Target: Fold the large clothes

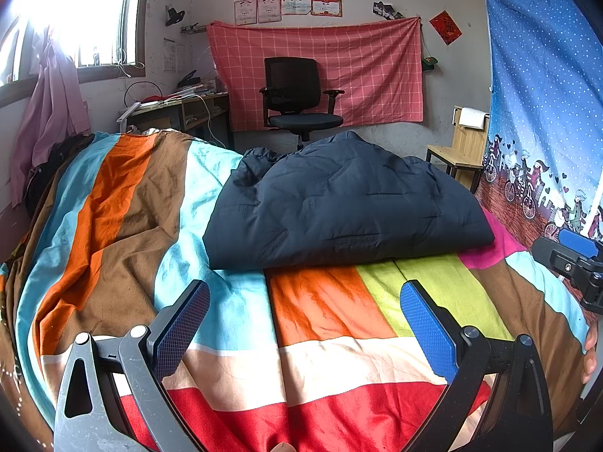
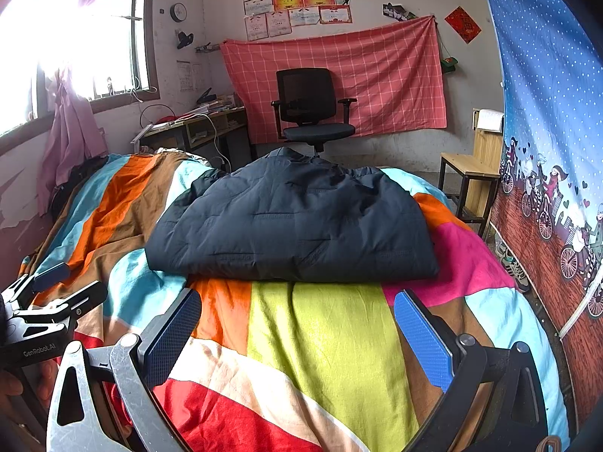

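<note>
A dark navy quilted jacket (image 1: pixel 339 207) lies folded into a thick rectangle on the striped bedspread (image 1: pixel 320 339); it also shows in the right wrist view (image 2: pixel 294 222). My left gripper (image 1: pixel 305 324) is open and empty, held over the bedspread short of the jacket's near edge. My right gripper (image 2: pixel 297 331) is open and empty too, also short of the near edge. The right gripper shows at the right edge of the left wrist view (image 1: pixel 576 260). The left gripper shows at the left edge of the right wrist view (image 2: pixel 49 301).
A black office chair (image 1: pixel 297 101) stands beyond the bed before a red checked cloth. A desk (image 1: pixel 181 109) is at the back left under the window. A wooden stool (image 1: pixel 459 154) and a blue patterned curtain (image 1: pixel 546 113) are on the right.
</note>
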Available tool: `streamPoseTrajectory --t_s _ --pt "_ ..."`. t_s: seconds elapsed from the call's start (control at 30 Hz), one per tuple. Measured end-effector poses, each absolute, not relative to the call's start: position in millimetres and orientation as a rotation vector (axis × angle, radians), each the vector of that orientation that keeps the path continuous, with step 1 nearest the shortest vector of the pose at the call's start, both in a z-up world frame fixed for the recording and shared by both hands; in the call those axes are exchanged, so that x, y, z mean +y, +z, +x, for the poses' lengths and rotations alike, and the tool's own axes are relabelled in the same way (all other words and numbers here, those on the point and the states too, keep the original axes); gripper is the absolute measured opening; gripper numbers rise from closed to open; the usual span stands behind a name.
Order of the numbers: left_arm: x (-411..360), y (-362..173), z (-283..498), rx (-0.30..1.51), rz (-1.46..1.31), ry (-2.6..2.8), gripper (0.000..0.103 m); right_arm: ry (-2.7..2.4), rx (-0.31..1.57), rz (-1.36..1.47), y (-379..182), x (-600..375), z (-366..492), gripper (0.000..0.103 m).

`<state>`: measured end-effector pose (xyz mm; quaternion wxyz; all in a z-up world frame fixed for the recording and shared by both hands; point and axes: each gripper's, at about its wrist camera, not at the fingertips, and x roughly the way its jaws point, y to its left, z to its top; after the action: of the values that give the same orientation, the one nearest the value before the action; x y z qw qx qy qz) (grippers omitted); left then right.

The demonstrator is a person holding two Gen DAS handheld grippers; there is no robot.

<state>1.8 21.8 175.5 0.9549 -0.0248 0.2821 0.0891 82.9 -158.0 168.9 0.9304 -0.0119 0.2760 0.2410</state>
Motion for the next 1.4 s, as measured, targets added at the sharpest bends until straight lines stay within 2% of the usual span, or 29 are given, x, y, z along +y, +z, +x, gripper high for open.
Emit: streamPoseTrajectory --t_s 1.4 --pt "20.2 177.0 4.5 0.575 -0.046 0.175 0.099 0.494 0.571 -0.026 168.1 -158.5 83.0 0.103"
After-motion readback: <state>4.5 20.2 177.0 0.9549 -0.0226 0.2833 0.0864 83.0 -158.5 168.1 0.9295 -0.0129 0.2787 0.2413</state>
